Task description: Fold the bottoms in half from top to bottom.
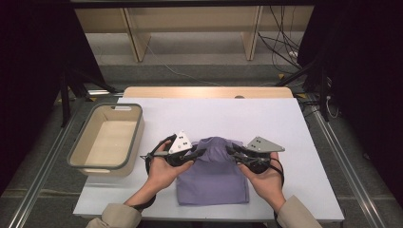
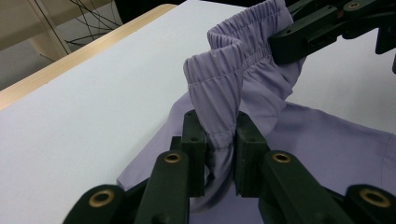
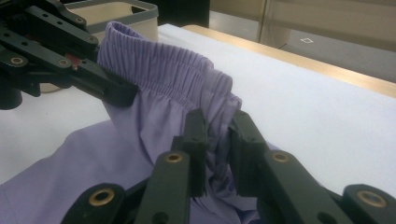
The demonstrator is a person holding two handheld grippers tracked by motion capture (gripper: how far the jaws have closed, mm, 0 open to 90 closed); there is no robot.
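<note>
Lilac garment spread on the white worktop, toward its near edge, elastic waistband lifted clear of the surface. Left gripper clamped on the waistband's left end, bunched fabric pinched between its jaws in the left gripper view. Right gripper clamped likewise on the right end, gathered cloth squeezed between its jaws in the right gripper view. Waistband strung in an arc between the two, rest of the cloth flat below. Beige bin with grey rim parked at the worktop's left, well apart from the garment. Wooden shelving beyond the far edge.
</note>
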